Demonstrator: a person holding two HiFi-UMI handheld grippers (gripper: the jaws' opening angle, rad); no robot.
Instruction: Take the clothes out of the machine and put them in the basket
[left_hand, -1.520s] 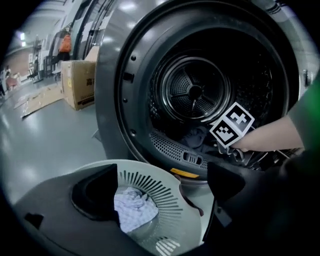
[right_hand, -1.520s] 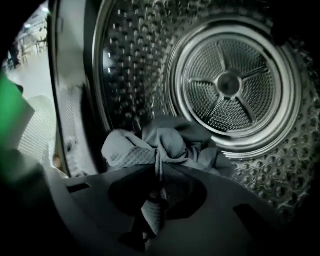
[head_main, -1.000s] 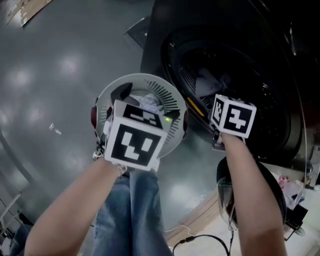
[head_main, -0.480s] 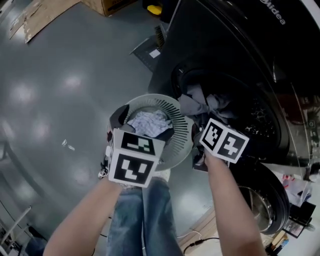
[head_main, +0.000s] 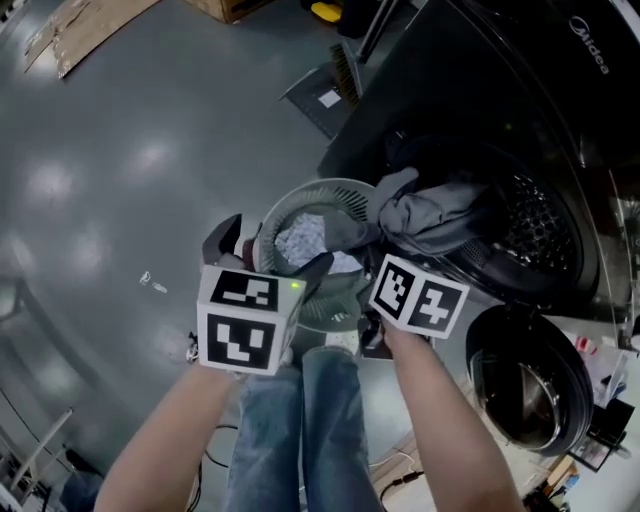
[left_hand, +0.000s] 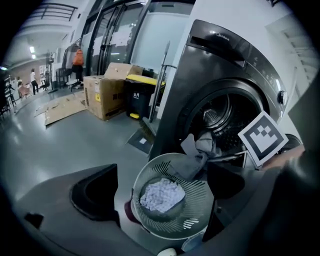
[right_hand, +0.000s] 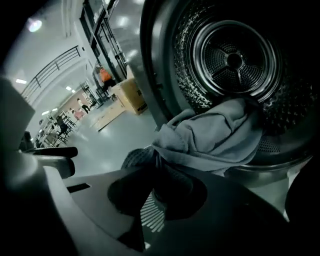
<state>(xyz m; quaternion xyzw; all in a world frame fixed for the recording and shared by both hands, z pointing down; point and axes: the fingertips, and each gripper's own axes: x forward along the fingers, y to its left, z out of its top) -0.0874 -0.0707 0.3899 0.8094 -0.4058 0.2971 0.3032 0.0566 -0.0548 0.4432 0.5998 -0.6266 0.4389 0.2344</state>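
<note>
Grey cloth sits pinched in our right gripper, its jaws clenched nearly together on a fold of the grey garment at the bottom centre of the right gripper view. The garment climbs up and right from there over the lip of the drum, so it is partly out of the machine. One end already hangs over the far rim of the basket. Our left gripper hovers above the basket, jaws spread, grasping nothing. A pale crumpled piece lies inside the basket, so we judge one item done. Dropping the grey garment in remains, and the drum looks bare behind it.
</note>
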